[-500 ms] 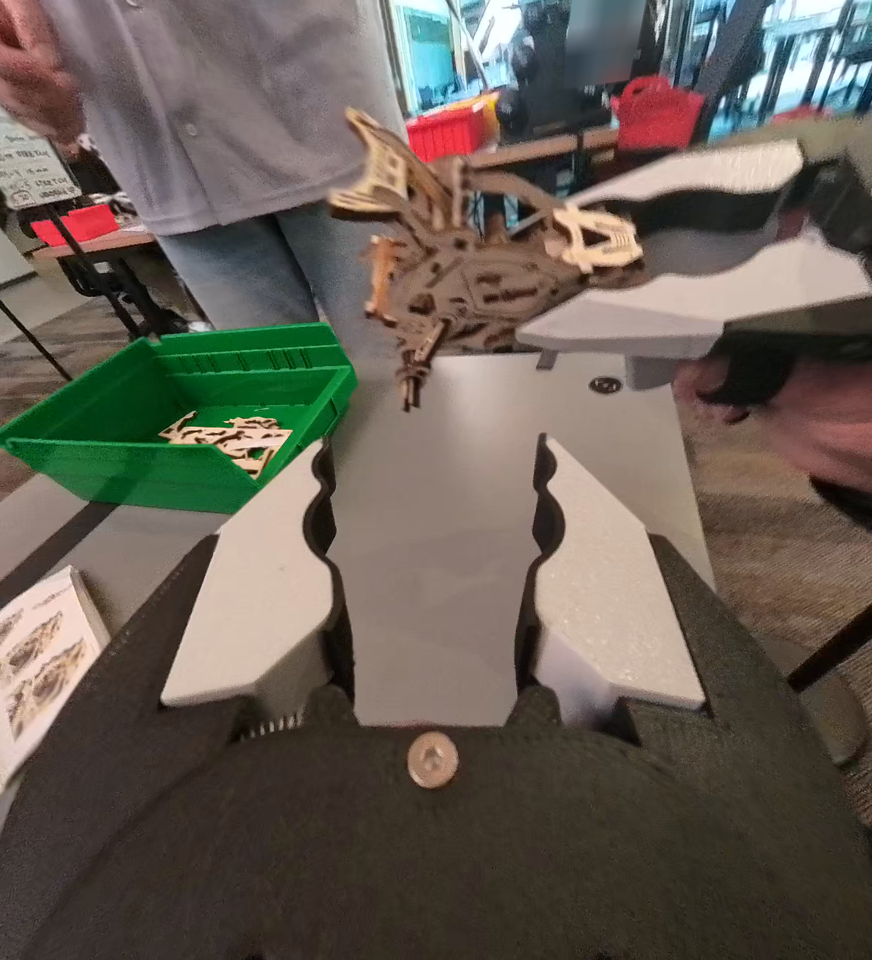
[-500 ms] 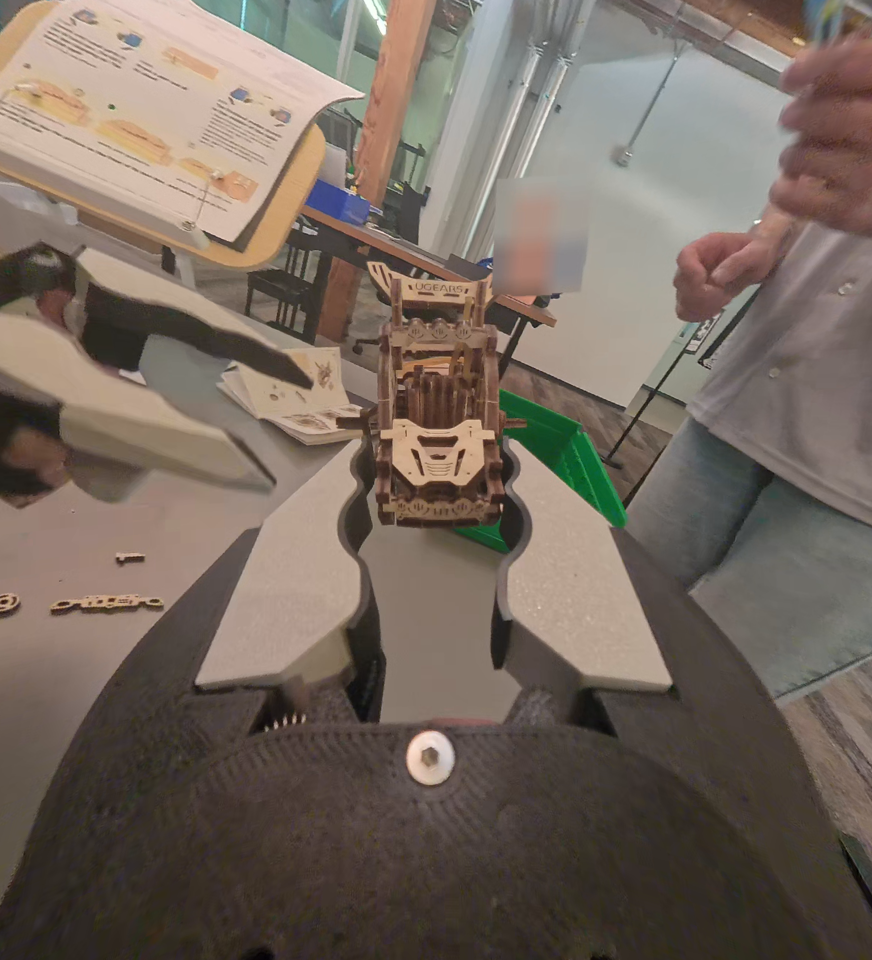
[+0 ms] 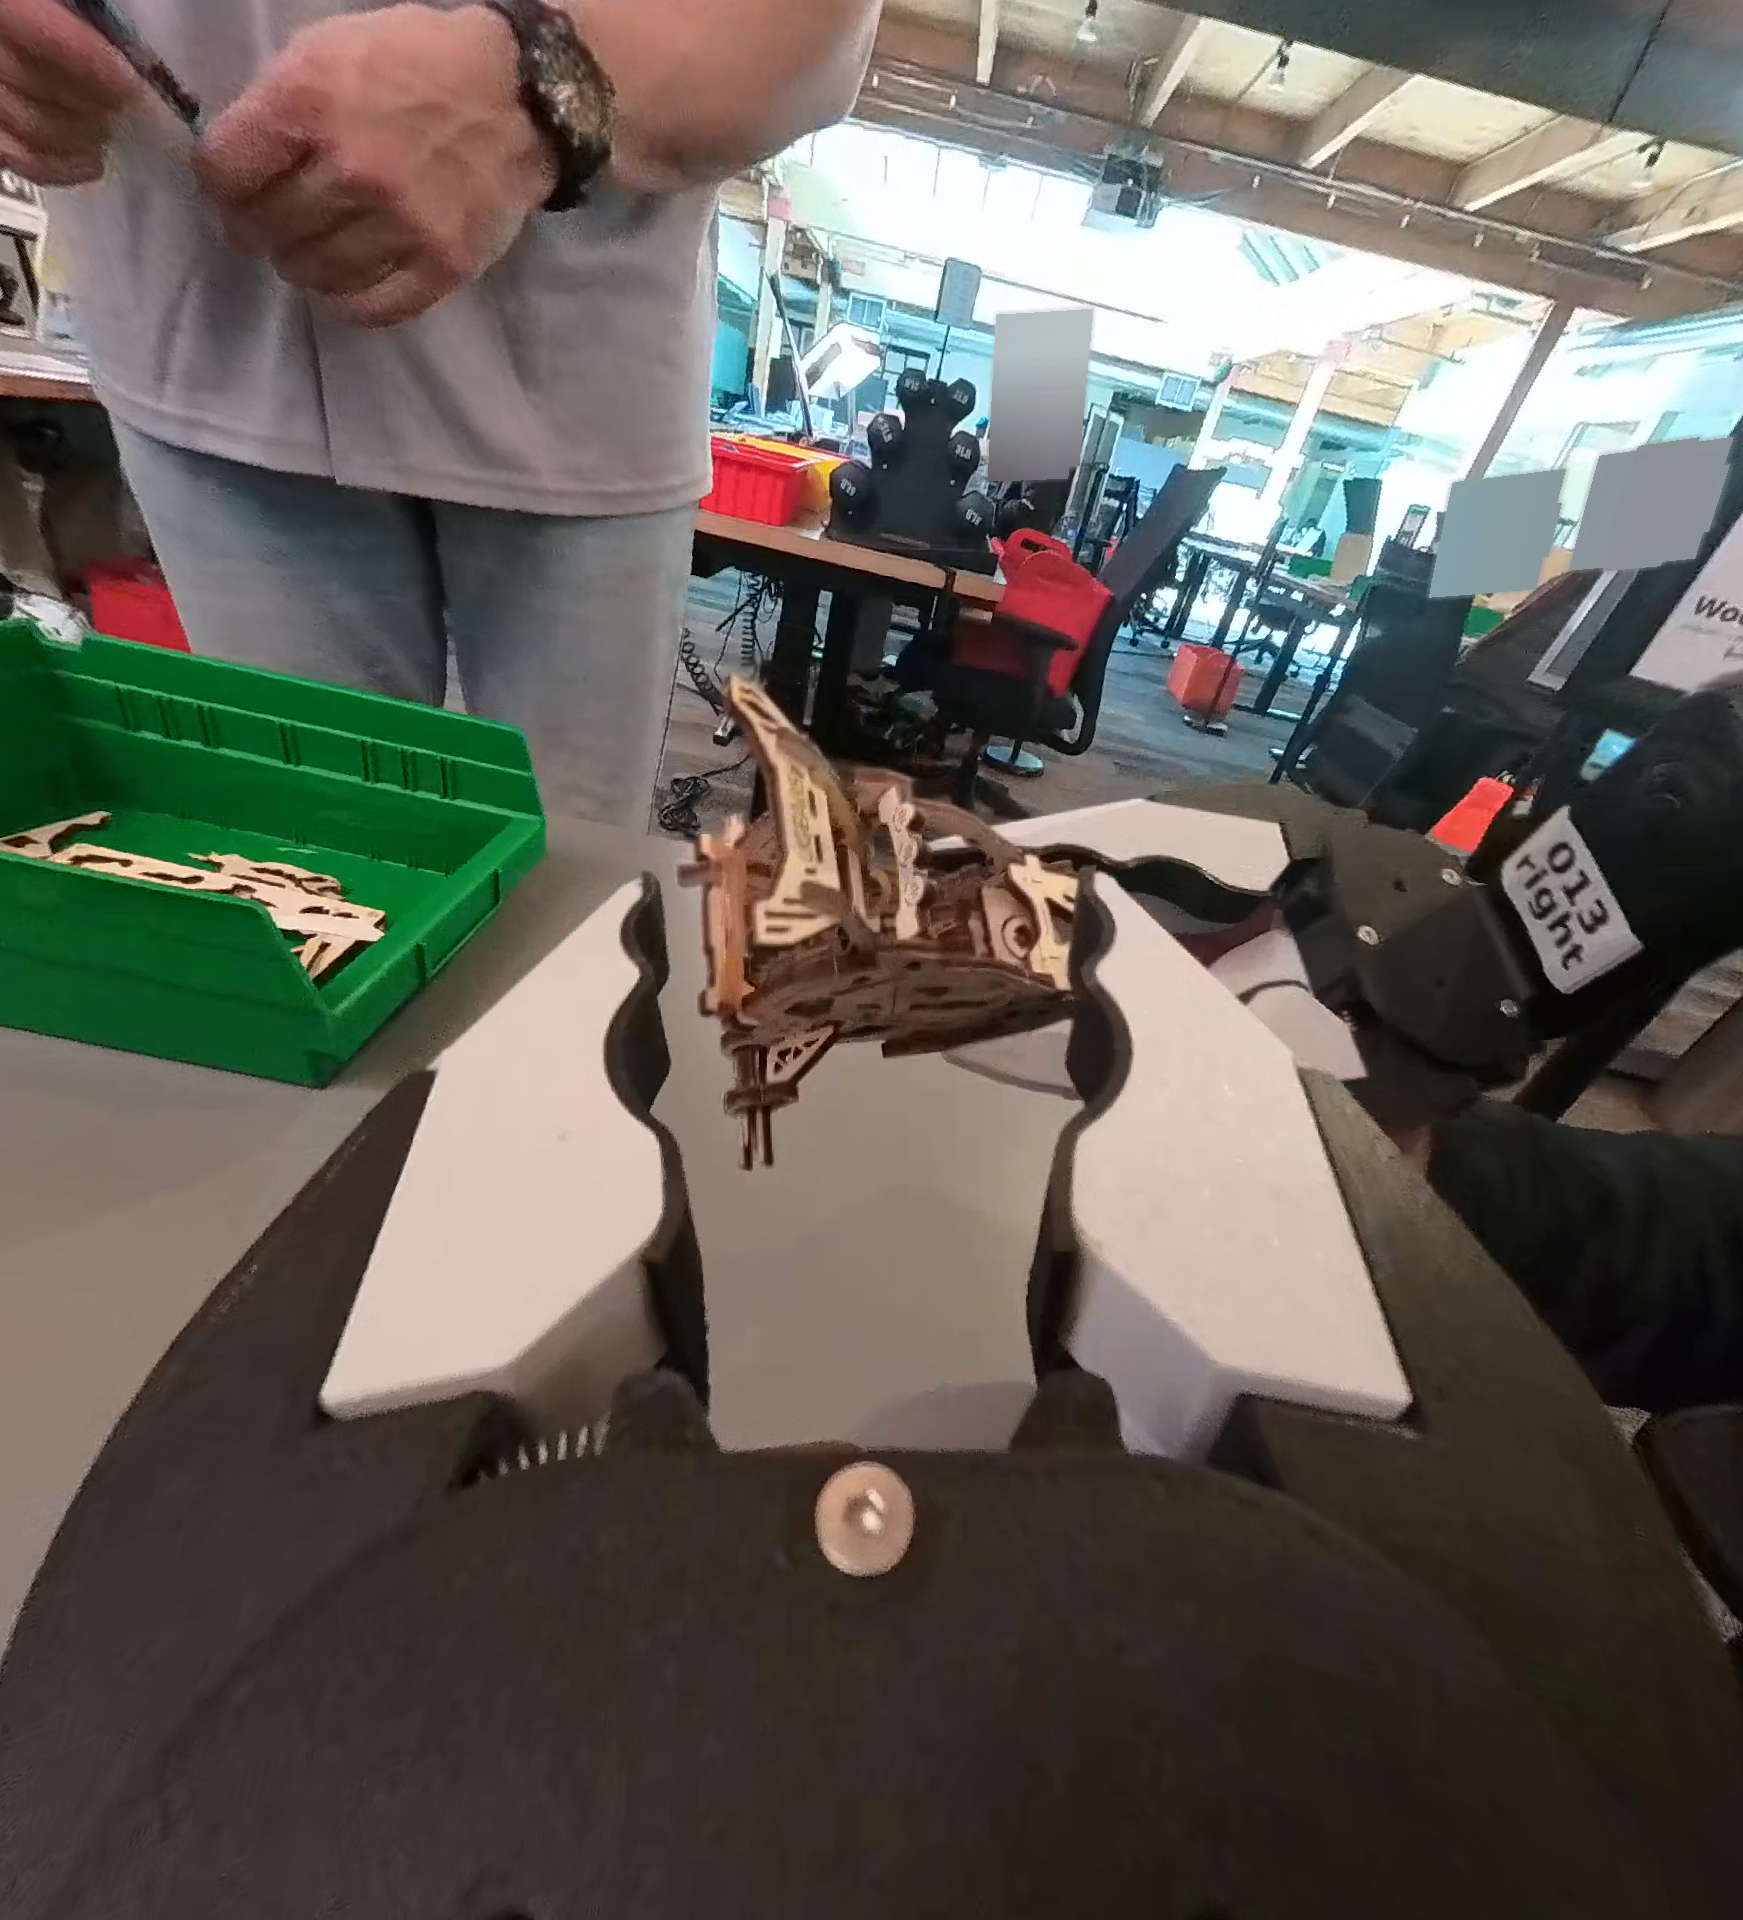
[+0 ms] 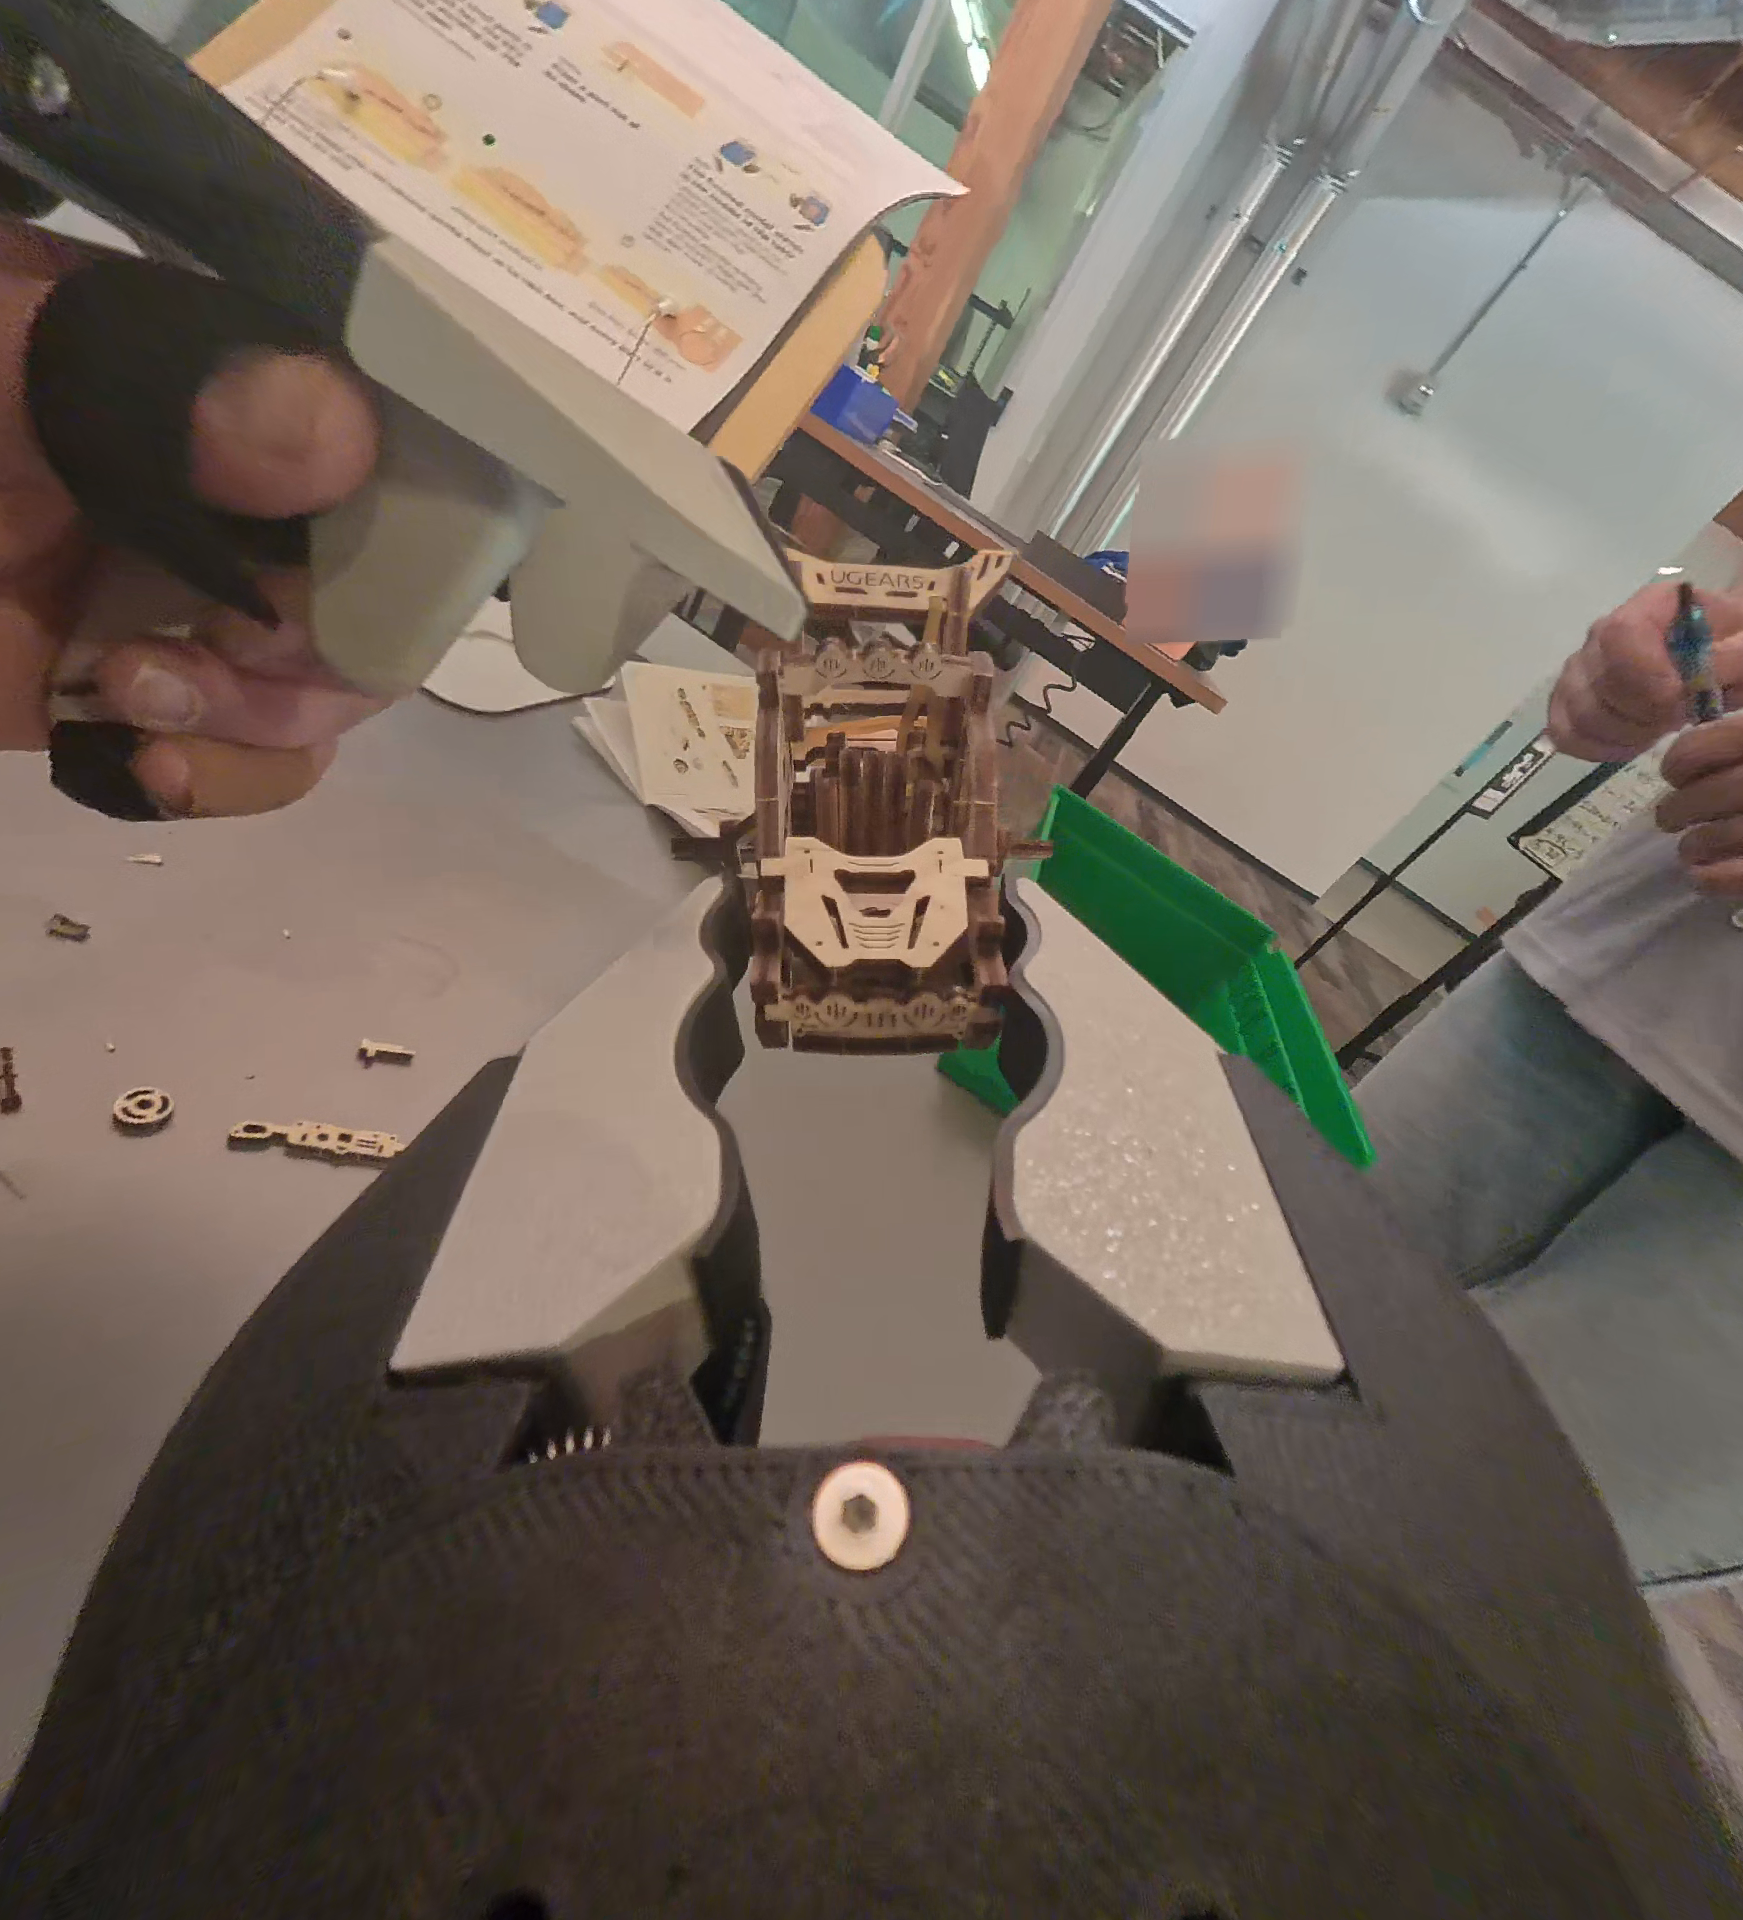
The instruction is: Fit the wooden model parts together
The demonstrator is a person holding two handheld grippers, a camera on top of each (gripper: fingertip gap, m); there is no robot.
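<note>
The right gripper point(image 4: 872, 977) is clamping the wooden model point(image 4: 872, 831) by its front end, holding it above the table point(image 4: 223, 935). The left gripper point(image 3: 872, 997), fingers spread wide and empty, is flanking it. The model is probably light, rigid and brittle: grip the solid frame, not thin protruding tabs.

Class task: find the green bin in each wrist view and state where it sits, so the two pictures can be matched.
Left wrist view: green bin at the left edge, on the grey table, flat wooden pieces inside.
Right wrist view: green bin right of centre, partly hidden behind the right tongs.
Shared landmark: the wooden model, held in the right tongs.
</note>
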